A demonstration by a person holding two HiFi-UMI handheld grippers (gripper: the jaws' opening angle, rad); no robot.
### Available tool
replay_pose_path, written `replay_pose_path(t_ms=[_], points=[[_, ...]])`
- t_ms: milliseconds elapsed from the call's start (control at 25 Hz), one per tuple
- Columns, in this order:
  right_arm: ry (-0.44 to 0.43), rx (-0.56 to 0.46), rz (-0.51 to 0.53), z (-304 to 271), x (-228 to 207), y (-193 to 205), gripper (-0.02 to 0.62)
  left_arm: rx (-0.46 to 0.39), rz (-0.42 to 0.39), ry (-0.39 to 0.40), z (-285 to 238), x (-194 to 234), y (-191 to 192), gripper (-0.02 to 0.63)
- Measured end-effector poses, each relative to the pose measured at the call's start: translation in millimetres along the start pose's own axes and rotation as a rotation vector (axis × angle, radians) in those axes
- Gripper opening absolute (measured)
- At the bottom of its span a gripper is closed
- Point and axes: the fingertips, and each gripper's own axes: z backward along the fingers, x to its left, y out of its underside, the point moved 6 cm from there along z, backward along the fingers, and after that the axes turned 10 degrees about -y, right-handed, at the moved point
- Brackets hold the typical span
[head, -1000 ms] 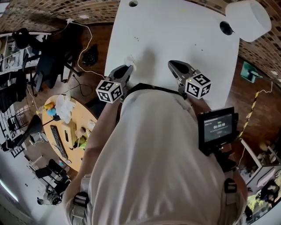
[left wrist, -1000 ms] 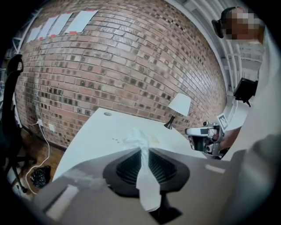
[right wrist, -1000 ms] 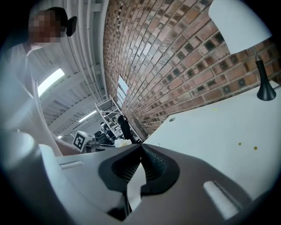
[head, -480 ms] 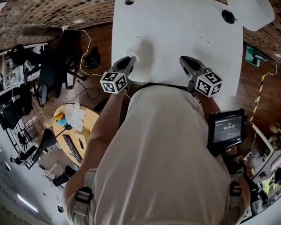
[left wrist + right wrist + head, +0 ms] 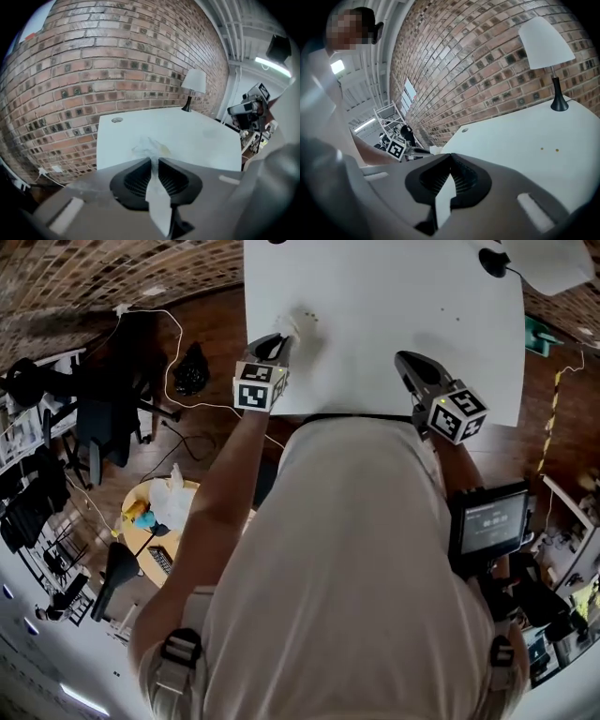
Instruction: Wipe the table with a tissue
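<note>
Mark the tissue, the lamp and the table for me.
tissue (image 5: 149, 146), left gripper view, on the crumpled wad.
lamp (image 5: 544, 43), right gripper view, on the white shade.
table (image 5: 403, 306), head view, on its bare white top.

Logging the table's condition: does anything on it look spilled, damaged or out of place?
Only two small brownish specks on the white table, short of the lamp. The tissue pinched in the left gripper is crumpled, as expected. Nothing else stands out.

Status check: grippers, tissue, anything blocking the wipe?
Left gripper shut on tissue, over left edge of table. Right gripper shut, empty. Lamp at far right corner, well off the tissue.
</note>
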Motion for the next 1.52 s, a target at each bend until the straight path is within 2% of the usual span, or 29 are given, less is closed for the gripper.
replay_pose_path(t_ms=[240, 400, 560, 640, 760, 880, 1120, 1320, 1520], points=[[0.025, -0.022, 0.001, -7.2, 0.0, -5.6, 0.008, 0.060, -0.159, -0.071, -27.4, 19.5, -14.9, 0.055], [0.018, -0.028, -0.024, -7.9, -7.6, -9.3, 0.008, 0.110, -0.237, -0.150, -48.9, 25.8, -17.6, 0.055], [0.008, -0.024, -0.045, 1.3, -17.0, -7.1, 0.008, 0.085, -0.329, -0.262, -58.6, 22.9, -25.3, 0.055], [0.008, -0.024, -0.051, 8.1, -25.0, -8.1, 0.008, 0.059, -0.349, -0.317, -60.7, 21.4, -30.1, 0.055], [0.006, -0.015, -0.053, 16.4, -36.2, -11.8, 0.008, 0.053, -0.343, -0.373, -65.8, 21.2, -34.6, 0.055], [0.004, -0.014, -0.059, 26.5, -44.6, -15.3, 0.008, 0.092, -0.330, -0.402, -76.4, 17.9, -33.7, 0.055], [0.010, -0.023, -0.066, 45.3, -55.9, -18.3, 0.008, 0.117, -0.221, -0.480, -90.1, 13.9, -35.0, 0.057], [0.019, -0.037, -0.073, 51.9, -61.8, -20.2, 0.008, 0.133, -0.196, -0.485, -94.2, 9.7, -32.7, 0.057], [0.019, -0.048, -0.075, 54.7, -60.4, -19.1, 0.008, 0.129, -0.229, -0.407, -91.9, -4.3, -28.5, 0.051]])
